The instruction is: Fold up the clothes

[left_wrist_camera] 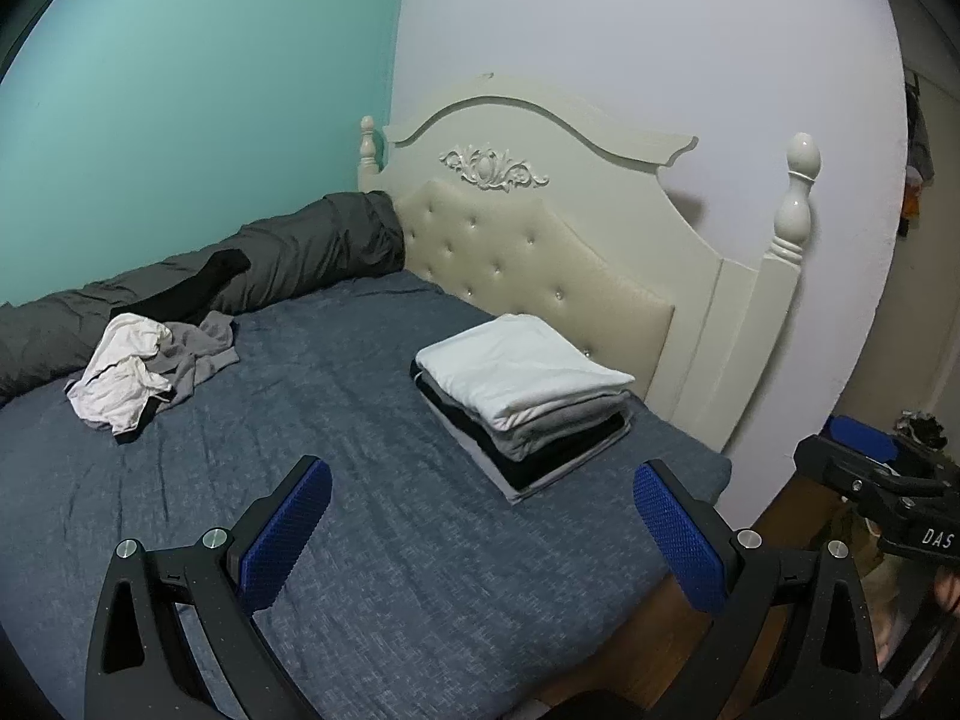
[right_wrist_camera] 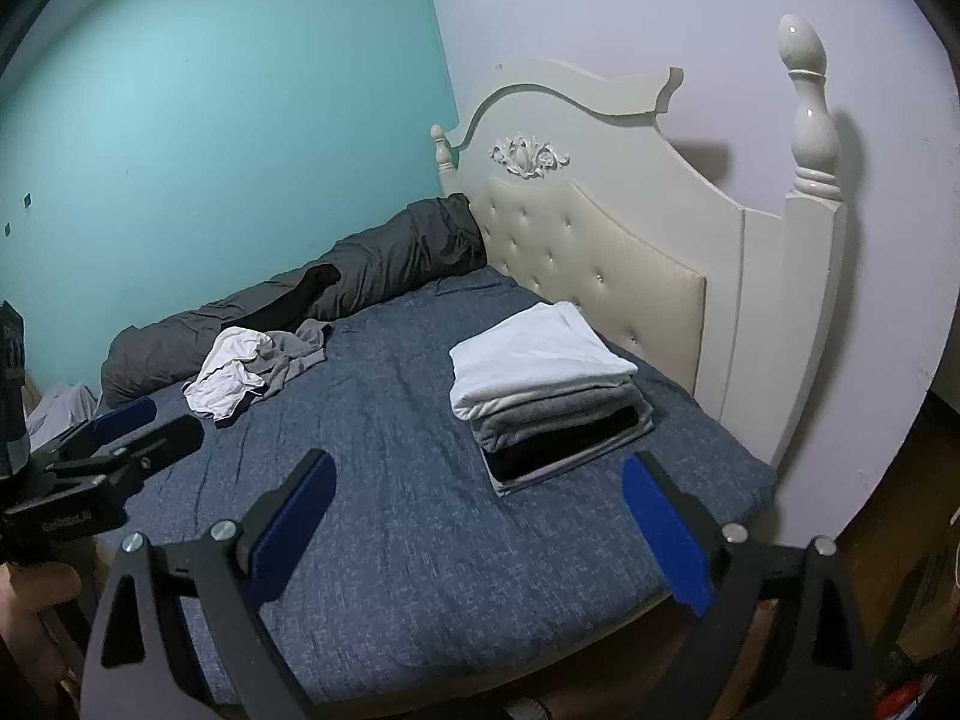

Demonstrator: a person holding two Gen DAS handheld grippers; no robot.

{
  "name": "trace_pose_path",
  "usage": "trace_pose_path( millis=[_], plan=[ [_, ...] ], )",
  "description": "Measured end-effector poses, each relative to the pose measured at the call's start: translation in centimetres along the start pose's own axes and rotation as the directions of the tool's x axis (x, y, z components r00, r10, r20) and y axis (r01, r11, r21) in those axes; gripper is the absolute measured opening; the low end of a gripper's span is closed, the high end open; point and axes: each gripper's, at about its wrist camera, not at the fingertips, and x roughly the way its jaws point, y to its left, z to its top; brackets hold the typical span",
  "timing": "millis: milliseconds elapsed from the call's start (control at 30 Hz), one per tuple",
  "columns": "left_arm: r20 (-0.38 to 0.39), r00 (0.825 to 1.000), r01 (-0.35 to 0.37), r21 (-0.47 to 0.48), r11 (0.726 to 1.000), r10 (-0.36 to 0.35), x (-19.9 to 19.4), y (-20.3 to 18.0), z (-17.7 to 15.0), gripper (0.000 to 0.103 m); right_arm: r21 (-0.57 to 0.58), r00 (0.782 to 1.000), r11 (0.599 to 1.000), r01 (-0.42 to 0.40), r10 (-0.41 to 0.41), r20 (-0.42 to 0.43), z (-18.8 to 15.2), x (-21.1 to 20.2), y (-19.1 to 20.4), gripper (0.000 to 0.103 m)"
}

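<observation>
The left gripper [left_wrist_camera: 480,510] and right gripper [right_wrist_camera: 480,504] both hung released and empty over the near edge of the bed [left_wrist_camera: 360,372]. Folded clothes [left_wrist_camera: 522,390] sat stacked at the right near the headboard [left_wrist_camera: 540,252]; unfolded clothes [left_wrist_camera: 150,366] lay crumpled at the far left.

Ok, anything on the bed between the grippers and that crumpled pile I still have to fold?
Nothing visible. Only bare blue bedspread lies between both open grippers and the crumpled pile. The folded stack sits off to the right, by the headboard.
</observation>
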Motion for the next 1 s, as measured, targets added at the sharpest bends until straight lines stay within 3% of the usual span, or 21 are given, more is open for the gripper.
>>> trace_pose_path(
  millis=[1000],
  plan=[
    [-0.02,0.999,0.04,-0.036,0.999,-0.041,-0.3,0.2,-1.9,0.103,0.017,1.0,1.0,0.006,-0.006,-0.002,-1.7,-0.5,0.6,0.097]
  ],
)
